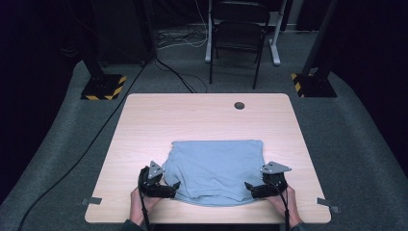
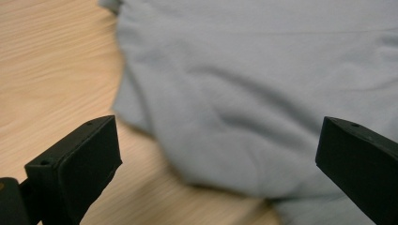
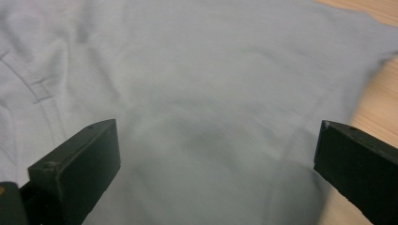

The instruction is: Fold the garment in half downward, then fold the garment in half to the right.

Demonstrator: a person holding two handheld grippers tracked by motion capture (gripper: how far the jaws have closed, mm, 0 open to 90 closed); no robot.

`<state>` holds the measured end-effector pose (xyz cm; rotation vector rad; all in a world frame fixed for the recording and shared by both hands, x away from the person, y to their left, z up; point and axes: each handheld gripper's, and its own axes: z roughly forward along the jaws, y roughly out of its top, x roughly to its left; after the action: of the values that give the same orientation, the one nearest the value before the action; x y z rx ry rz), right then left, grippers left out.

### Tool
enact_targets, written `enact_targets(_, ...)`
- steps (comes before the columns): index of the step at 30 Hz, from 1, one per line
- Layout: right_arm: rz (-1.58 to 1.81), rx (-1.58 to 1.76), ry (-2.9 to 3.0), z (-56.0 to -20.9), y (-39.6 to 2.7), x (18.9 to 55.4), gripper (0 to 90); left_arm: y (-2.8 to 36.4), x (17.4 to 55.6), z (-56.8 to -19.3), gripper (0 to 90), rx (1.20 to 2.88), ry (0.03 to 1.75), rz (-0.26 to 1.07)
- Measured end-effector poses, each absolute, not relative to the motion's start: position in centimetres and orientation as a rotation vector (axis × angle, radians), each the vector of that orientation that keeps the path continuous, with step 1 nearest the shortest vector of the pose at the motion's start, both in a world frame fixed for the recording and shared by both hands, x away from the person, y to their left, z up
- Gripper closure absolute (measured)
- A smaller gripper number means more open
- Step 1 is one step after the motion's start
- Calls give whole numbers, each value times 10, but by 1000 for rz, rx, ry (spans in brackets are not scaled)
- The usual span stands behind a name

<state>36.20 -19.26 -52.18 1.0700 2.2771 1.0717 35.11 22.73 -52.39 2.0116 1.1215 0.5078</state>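
- left claw [image 1: 174, 186] wide open, right at the near-left edge of the blue shirt [image 1: 214, 168]
- right claw [image 1: 248, 186] wide open too, at the shirt's near-right edge
- lots of bare counter [image 1: 202, 113] beyond both claws

Your left tongs [image 1: 169, 185] and right tongs [image 1: 251, 186] are matte black, each topped with a grey three-cornered plate dotted with small holes. Each blocky, flat-faced jaw has a small screw hole near its tip. A thin black cable trails back from each, along your dark-sleeved forearms.
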Motion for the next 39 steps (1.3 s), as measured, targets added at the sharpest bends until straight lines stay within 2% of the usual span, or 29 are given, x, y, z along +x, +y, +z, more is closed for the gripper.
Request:
enact_targets(8,1027,1190,2193,-524,-228,350,3,258,346,-530,0,1970,1239,543)
enact_targets(19,976,1281,2133,-528,-258,337,2,278,343,-535,0,1936,1317,525)
enact_targets(39,1021,1285,2146,-529,-255,338,1,276,347,-536,0,1924,1329,551)
